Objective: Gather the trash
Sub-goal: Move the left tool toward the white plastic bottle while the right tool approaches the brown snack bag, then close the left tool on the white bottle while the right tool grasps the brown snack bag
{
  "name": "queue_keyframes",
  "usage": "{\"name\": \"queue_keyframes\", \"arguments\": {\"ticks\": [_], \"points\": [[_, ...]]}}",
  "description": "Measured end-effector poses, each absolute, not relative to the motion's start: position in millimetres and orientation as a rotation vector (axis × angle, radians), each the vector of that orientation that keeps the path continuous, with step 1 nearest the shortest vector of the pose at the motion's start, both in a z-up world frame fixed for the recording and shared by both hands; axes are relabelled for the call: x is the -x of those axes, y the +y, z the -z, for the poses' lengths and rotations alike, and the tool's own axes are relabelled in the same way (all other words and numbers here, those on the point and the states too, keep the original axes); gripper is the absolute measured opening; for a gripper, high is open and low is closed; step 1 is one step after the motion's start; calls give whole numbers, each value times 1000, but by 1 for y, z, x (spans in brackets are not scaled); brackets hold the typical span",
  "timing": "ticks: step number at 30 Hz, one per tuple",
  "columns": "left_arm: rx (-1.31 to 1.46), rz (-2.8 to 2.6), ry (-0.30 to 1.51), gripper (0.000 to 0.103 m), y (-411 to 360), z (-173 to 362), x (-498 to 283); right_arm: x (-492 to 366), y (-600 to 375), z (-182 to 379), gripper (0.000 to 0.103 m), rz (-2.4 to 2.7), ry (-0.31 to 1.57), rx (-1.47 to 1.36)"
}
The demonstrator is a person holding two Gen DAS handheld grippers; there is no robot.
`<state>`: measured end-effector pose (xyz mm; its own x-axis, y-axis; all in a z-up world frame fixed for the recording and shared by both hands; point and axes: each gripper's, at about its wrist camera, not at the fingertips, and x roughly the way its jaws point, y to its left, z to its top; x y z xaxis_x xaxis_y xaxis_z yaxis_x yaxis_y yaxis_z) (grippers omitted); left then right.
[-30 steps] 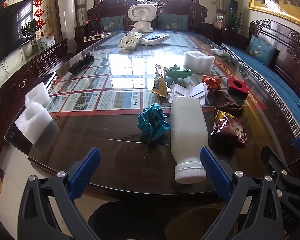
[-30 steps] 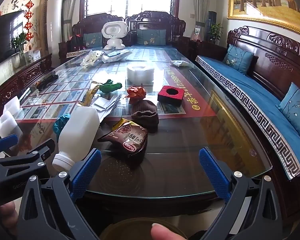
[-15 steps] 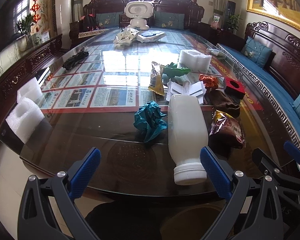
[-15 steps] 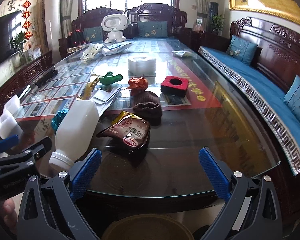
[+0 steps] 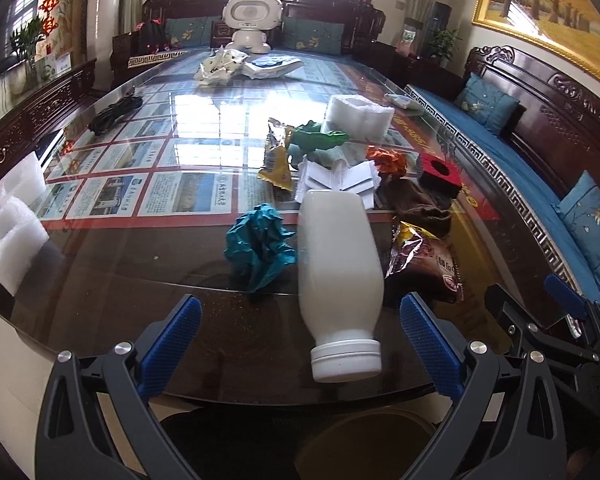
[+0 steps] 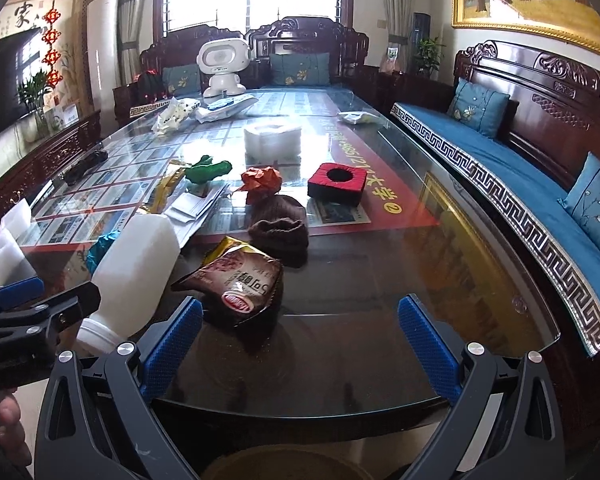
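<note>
A white plastic bottle (image 5: 338, 268) lies on its side on the glass table (image 5: 140, 280), cap toward me. Left of it sits a crumpled teal paper ball (image 5: 260, 246); right of it a brown snack wrapper (image 5: 428, 262). My left gripper (image 5: 300, 340) is open at the table's near edge, the bottle cap between its fingers' line. My right gripper (image 6: 296, 340) is open too, just short of the brown wrapper (image 6: 240, 280), with the bottle (image 6: 134, 268) to its left. Further back lie an orange paper ball (image 6: 262, 178), a green crumple (image 6: 210, 170) and folded white paper (image 6: 196, 206).
A brown knit hat (image 6: 280, 224) and a red-and-black box (image 6: 338, 182) sit mid-table. White foam pieces (image 5: 14, 216) lie at the left edge, a foam roll (image 6: 272, 138) further back. A white toy robot (image 6: 222, 66) stands at the far end. A tan bin rim (image 6: 284, 464) shows below the table's edge.
Both grippers have edged forward toward the table, so the bottle and wrapper loom slightly larger. Neither gripper has closed and no object on the table has moved.
</note>
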<state>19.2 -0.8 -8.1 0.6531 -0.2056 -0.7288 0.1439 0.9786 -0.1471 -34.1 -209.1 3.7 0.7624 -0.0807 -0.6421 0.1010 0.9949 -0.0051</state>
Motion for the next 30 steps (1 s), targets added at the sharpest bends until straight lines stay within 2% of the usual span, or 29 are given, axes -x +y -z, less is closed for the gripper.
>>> {"name": "queue_keyframes", "arguments": {"ticks": [24, 25, 29, 30], "points": [[101, 189, 912, 98, -38, 31, -54, 23, -239, 5, 95, 151, 694, -39], [101, 185, 917, 97, -39, 33, -55, 23, -239, 4, 95, 148, 694, -40], [108, 191, 946, 78, -40, 39, -62, 21, -238, 5, 95, 143, 692, -36], [109, 189, 953, 77, -41, 40, -64, 21, -238, 5, 95, 142, 693, -36]]}}
